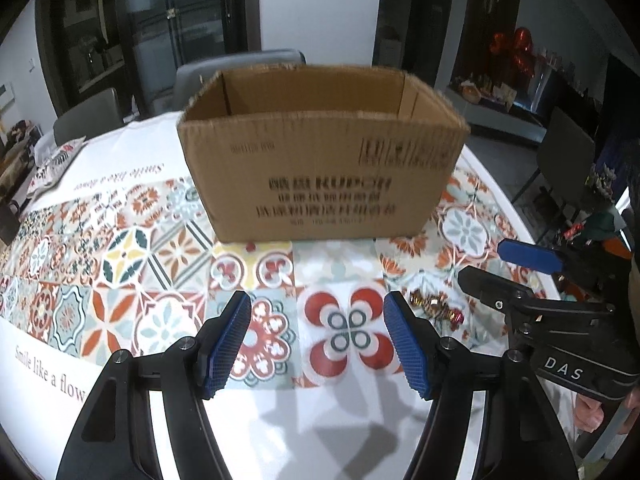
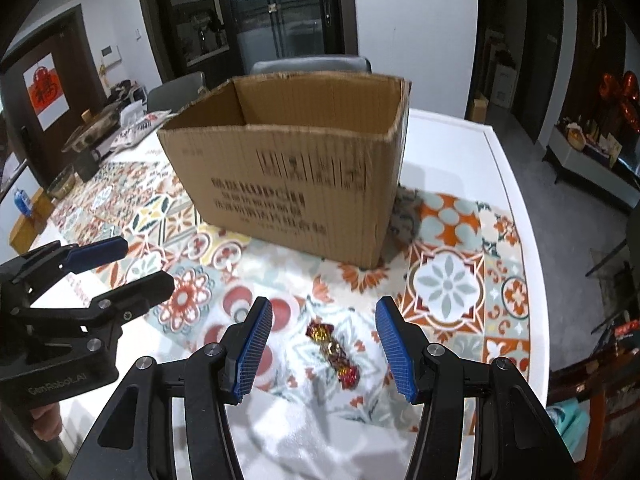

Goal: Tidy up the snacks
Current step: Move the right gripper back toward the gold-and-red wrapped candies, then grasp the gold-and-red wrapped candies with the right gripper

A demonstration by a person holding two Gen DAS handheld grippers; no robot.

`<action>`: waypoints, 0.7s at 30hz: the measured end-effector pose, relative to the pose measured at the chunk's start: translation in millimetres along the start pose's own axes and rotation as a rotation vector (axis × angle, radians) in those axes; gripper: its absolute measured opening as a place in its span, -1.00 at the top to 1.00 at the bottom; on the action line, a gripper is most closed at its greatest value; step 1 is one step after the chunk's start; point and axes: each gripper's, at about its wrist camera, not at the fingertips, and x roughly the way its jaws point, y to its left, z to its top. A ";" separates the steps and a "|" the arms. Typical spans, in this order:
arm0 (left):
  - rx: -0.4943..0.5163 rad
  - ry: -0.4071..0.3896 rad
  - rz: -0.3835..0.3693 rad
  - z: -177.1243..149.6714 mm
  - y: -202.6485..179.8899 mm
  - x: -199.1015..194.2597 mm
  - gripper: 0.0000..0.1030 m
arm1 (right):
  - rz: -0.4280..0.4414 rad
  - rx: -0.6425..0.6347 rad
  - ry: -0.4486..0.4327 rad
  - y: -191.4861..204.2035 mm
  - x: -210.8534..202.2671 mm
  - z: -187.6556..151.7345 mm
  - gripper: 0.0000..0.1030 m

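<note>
A white bench [image 2: 460, 140] with a patterned tile-print cloth [image 2: 448, 280] carries an open brown cardboard box [image 2: 288, 184] at frame centre. Lower down, the left gripper [image 1: 316, 340] and right gripper [image 2: 324, 344] both gape wide, empty. A red-and-gold wrapped candy [image 2: 334, 350] lies on the cloth between the right gripper's fingers.

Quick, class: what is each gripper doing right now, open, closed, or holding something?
Left gripper: open, holding nothing.
Right gripper: open, empty, the wrapped candy lying between its fingers.

Blurred print on cardboard box [image 1: 320, 168]
</note>
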 end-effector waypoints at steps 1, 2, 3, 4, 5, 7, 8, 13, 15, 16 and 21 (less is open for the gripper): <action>0.001 0.012 -0.002 -2.4 -0.6 3.4 -0.32 | 0.001 -0.001 0.007 -0.8 1.6 -1.3 -0.07; 0.000 0.024 -0.002 -5.1 -1.5 6.9 -0.32 | 0.001 -0.003 0.016 -0.9 4.1 -3.0 -0.07; 0.001 0.035 -0.003 -7.6 -2.4 10.0 -0.32 | 0.002 -0.005 0.026 -1.3 6.9 -6.1 -0.07; 0.002 0.042 -0.002 -9.3 -2.6 12.5 -0.32 | 0.001 -0.008 0.035 -1.8 9.3 -8.8 -0.07; 0.002 0.050 -0.001 -11.6 -2.4 15.2 -0.32 | 0.000 -0.011 0.041 -1.7 11.0 -11.3 -0.07; 0.003 0.066 0.000 -15.6 -3.0 21.2 -0.31 | 0.000 -0.017 0.061 -2.0 16.2 -16.0 -0.07; 0.004 0.074 0.001 -17.5 -3.3 24.2 -0.31 | 0.000 -0.018 0.074 -2.1 19.6 -18.9 -0.07; 0.017 0.105 0.008 -24.2 -5.4 39.1 -0.31 | 0.003 -0.025 0.121 -2.5 33.4 -27.6 -0.06; 0.020 0.119 0.009 -24.7 -5.5 44.8 -0.31 | 0.005 -0.022 0.136 -3.5 38.9 -29.5 -0.02; 0.022 0.125 0.010 -25.2 -5.8 47.8 -0.31 | 0.008 -0.018 0.143 -4.2 42.1 -30.2 0.02; 0.021 0.147 0.017 -26.2 -5.5 59.2 -0.31 | 0.025 0.007 0.181 -7.8 57.3 -32.8 0.18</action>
